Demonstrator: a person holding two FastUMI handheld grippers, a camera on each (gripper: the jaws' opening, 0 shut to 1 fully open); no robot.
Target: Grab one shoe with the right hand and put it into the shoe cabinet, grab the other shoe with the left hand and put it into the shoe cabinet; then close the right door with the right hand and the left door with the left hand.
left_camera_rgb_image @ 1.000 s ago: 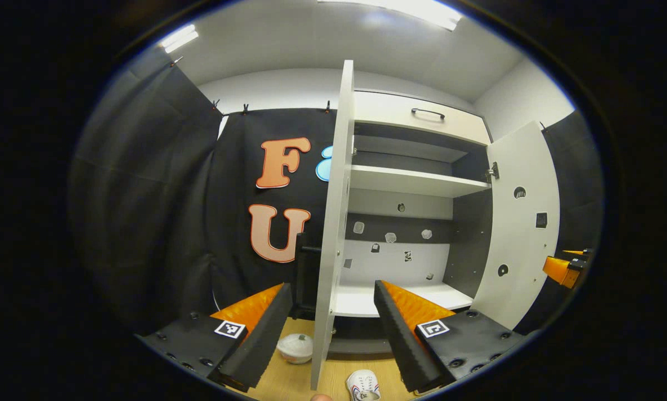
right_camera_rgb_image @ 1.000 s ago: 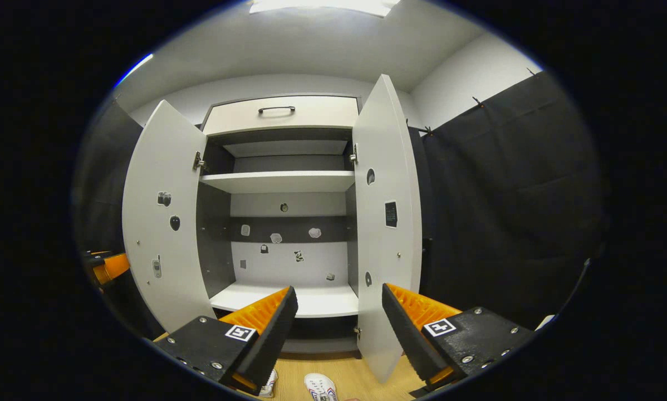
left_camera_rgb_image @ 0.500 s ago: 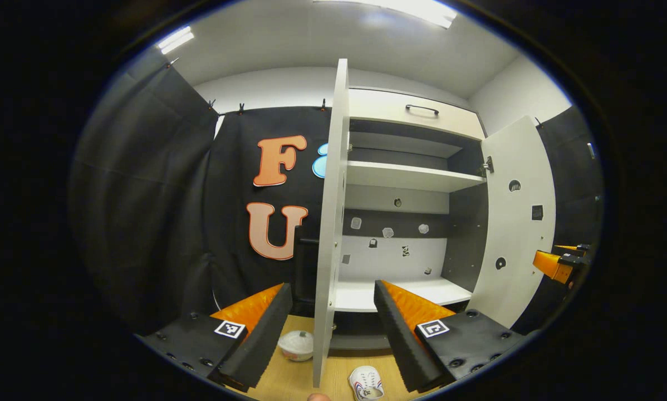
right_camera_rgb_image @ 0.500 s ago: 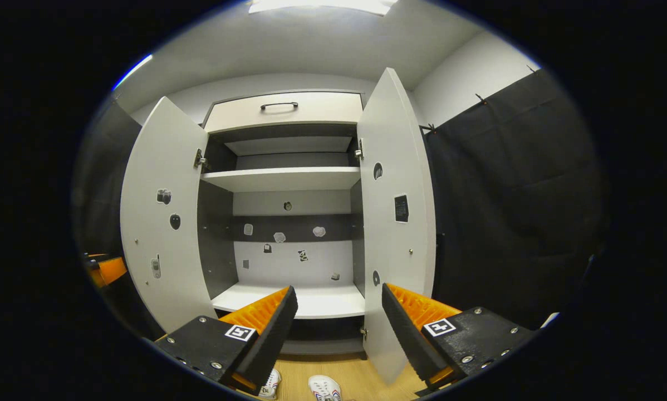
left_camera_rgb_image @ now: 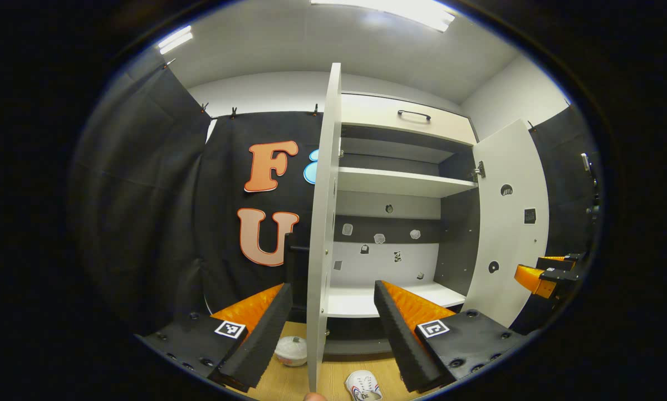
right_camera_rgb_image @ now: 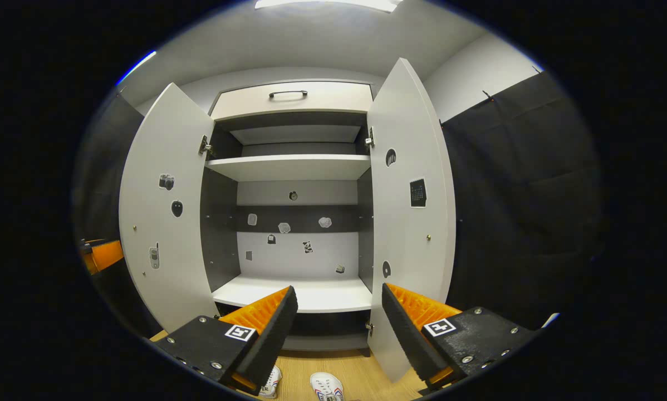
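The white shoe cabinet stands with both doors swung open. In the right gripper view its left door and right door frame the lower shelf. Two white shoes lie on the wooden floor in front of it, below my open right gripper. In the left gripper view the left door is edge-on between the fingers of my open left gripper. One shoe lies on the floor below. Neither gripper holds anything. Each gripper shows at the other view's edge.
A small white lidded bowl sits on the floor left of the open left door. A drawer with a dark handle tops the cabinet. Black cloth walls close in on both sides. Small stickers dot the cabinet's back panel and doors.
Both grippers drifted slightly. The left door's edge slid left in the left gripper view, and the cabinet rose and grew a little in the right gripper view. Both stay open.
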